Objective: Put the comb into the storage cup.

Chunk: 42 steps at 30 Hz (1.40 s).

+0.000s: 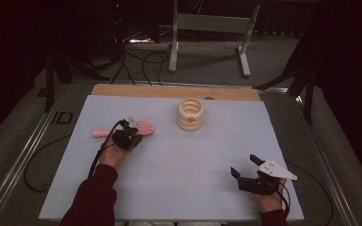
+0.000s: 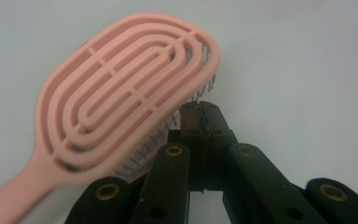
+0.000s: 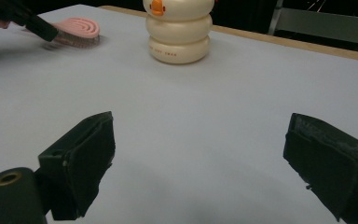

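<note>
Left gripper fingers together, pressing beside pink brush; right gripper fingers apart, idle; next: nudge brush across desk

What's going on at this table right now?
A person works at the white table with a gripper in each hand. The left gripper, jaws shut with nothing between them, sits against the bristle edge of a pink hairbrush. The right gripper rests open near the front edge. A cream ribbed container stands farther back.
</note>
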Tool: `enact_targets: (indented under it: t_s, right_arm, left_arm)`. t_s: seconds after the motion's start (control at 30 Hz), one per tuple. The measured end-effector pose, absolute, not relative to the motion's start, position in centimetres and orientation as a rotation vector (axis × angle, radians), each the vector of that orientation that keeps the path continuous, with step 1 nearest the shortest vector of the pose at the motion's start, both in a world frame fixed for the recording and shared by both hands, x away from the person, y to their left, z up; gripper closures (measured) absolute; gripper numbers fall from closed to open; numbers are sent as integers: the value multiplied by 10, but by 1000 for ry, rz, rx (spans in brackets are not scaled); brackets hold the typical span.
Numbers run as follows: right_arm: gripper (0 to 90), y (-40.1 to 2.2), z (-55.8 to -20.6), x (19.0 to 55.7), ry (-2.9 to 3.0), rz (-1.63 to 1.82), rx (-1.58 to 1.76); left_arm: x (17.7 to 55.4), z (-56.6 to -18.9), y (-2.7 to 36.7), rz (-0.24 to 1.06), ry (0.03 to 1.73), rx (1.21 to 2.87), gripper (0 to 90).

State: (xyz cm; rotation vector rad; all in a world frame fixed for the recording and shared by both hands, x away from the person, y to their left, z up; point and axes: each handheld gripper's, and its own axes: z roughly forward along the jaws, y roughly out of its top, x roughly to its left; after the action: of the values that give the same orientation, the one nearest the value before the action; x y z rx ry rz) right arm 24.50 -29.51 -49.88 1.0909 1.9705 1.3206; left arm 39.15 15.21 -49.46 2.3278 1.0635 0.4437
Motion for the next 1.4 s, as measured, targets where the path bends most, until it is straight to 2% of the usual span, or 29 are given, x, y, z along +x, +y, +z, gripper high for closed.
enact_targets:
  t_s: [0.03,0.17,0.87,1.23,1.4]
  right_arm:
    - [90,-296,-499,245,1969,1320,1090]
    - [90,-297,-499,246,1965,1323,1091]
    - [90,-299,-500,247,1972,1317,1098]
    - [90,-299,-500,247,1970,1322,1097]
    - [90,-299,-500,247,1969,1321,1096]
  left_arm:
    - [407,-493,143,441,1081,2333,900]
    - [416,-495,139,445,1104,2338,900]
    - [446,-497,146,478,1283,2233,900]
    - [440,-490,144,482,1230,2231,891]
    - [434,-481,144,476,1194,2179,832]
